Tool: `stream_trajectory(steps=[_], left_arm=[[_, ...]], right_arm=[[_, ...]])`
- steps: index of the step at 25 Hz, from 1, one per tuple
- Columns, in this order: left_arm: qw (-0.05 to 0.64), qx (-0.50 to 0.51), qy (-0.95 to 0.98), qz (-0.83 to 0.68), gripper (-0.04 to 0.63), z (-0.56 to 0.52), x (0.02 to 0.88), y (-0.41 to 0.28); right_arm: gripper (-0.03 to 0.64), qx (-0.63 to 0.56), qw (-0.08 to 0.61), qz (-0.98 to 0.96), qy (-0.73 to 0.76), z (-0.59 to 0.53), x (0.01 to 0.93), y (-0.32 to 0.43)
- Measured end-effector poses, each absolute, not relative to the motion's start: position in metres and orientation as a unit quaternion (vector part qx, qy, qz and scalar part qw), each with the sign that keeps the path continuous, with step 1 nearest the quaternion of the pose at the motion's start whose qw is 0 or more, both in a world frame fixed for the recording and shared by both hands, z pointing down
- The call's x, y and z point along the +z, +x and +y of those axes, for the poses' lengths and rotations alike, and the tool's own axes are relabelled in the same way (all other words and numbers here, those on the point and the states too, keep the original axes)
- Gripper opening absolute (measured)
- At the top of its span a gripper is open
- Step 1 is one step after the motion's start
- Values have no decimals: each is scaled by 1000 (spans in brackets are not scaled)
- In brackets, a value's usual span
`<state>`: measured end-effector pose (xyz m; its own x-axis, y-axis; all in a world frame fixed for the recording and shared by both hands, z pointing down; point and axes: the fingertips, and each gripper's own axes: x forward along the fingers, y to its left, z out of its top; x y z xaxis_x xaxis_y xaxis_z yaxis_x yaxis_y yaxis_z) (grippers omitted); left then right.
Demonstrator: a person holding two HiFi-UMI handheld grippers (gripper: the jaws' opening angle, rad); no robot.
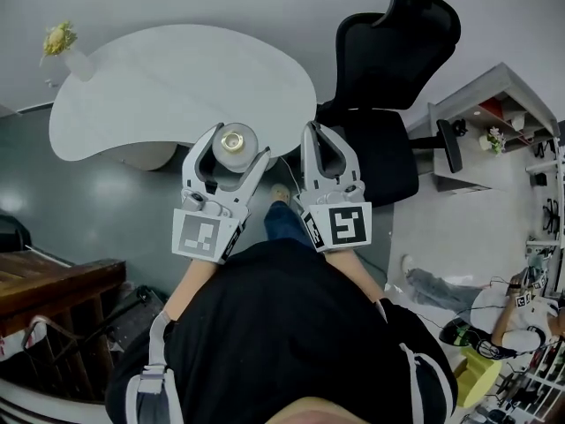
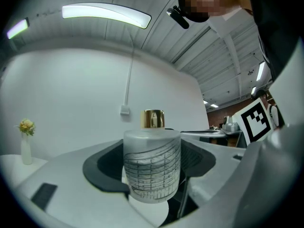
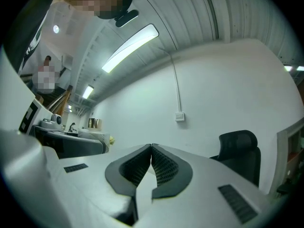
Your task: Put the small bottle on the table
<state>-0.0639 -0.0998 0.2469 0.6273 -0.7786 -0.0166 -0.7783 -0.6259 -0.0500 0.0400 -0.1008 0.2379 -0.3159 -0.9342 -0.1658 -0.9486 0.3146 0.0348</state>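
A small frosted bottle (image 1: 237, 142) with a gold cap stands upright between the jaws of my left gripper (image 1: 232, 145), which is shut on it. In the left gripper view the small bottle (image 2: 152, 165) fills the middle, its gold cap on top. It hangs just in front of the near edge of the white kidney-shaped table (image 1: 159, 82). My right gripper (image 1: 322, 140) is beside the left one, shut with nothing in it; in the right gripper view the right gripper (image 3: 151, 151) has its pads touching at the tips.
A white vase with a yellow flower (image 1: 64, 47) stands at the table's far left. A black office chair (image 1: 388, 78) is right of the table, a white shelf unit (image 1: 494, 122) beyond it. Wooden stairs (image 1: 44, 299) lie at lower left.
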Motion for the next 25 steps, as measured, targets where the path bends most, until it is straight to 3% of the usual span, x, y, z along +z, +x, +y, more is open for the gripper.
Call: stream_trajectory(steps=[14, 25], left_arm=[[13, -16, -897, 442, 333, -220, 263, -10], [3, -32, -890, 455, 333, -270, 274, 14]], right_arm=[[23, 41, 52, 834, -547, -238, 252, 82], [23, 32, 40, 837, -544, -278, 272, 106]])
